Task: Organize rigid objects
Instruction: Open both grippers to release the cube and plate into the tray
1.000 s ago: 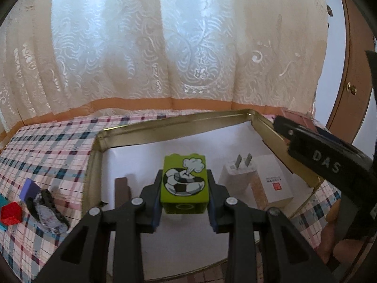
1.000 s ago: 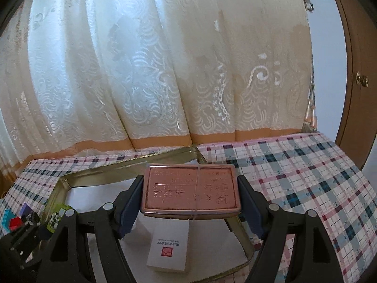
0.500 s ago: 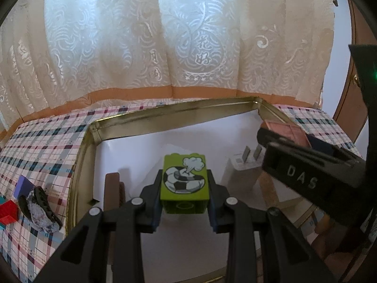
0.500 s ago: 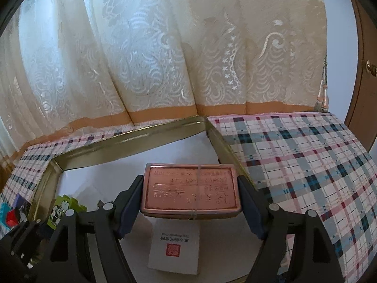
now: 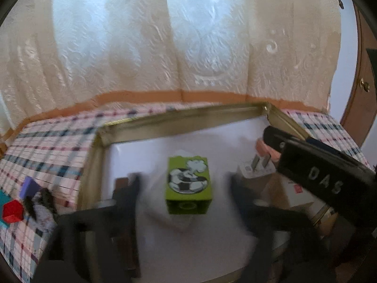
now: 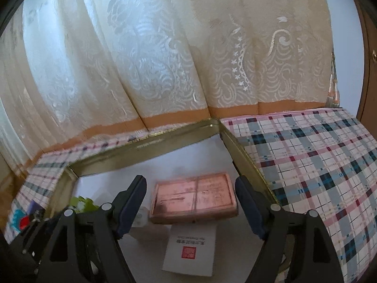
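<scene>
Green toy block with football print [image 5: 187,185] loose between opening left hand-held gripper [image 5: 183,188] jaws, pink rectangular tin [image 6: 194,198] free inside opening right hand-held gripper [image 6: 190,202], both in gold tray's [image 6: 150,145] far half.

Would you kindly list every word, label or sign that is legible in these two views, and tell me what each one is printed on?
"DAS": raised letters on the side of the right gripper, seen in the left wrist view.
Red square seal and lines of small characters on the white box: too small to read.
Embossed lines of characters on the pink tin: blurred, unreadable.
Green block: a football picture only, no words.
Stamped marking on the tray's far wall: unreadable.
</scene>
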`<state>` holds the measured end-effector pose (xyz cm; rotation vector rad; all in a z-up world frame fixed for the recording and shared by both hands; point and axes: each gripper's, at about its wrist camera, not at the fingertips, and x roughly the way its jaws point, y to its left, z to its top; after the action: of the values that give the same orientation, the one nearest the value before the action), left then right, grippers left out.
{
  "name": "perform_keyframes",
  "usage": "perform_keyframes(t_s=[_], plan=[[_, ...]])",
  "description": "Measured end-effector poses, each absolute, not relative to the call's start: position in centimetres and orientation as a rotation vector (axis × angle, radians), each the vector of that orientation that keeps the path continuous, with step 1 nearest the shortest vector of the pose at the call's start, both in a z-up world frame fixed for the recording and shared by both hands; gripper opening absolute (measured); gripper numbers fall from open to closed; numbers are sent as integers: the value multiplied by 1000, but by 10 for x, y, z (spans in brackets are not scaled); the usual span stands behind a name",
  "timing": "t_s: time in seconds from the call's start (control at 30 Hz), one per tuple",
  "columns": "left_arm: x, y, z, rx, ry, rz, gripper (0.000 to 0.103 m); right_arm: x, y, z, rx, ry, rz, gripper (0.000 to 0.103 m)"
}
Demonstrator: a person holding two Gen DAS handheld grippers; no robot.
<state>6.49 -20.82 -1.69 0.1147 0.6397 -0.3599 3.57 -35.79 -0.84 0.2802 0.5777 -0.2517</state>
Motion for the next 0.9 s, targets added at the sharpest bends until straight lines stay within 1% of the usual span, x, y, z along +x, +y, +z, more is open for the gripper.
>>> perform_keyframes(t_s=[0.03,0.07,0.17,0.3,0.4,0.57,0.73,0.9], plan=[[59,-206,-12,106,596,-358,102,33,-358,-6,286,559,-250,87],[54,-204,-9,105,559,-362,103,30,-357,-3,291,538,-246,88],[46,-205,-3,145,508,-357,103,18,-356,7,317,457,-229,90],[44,-191,2,109,481,-342,103,3,-359,16,379,358,-209,92],[44,-174,7,75,463,-309,103,-1,-358,15,396,343,-228,92],[42,-156,9,77,469,-281,103,4,-350,9,387,392,-243,92],[39,-136,6,146,440,-223,103,-5,-339,10,374,349,-246,92],[41,-106,7,111,426,-191,103,-12,-323,10,326,319,-247,92]])
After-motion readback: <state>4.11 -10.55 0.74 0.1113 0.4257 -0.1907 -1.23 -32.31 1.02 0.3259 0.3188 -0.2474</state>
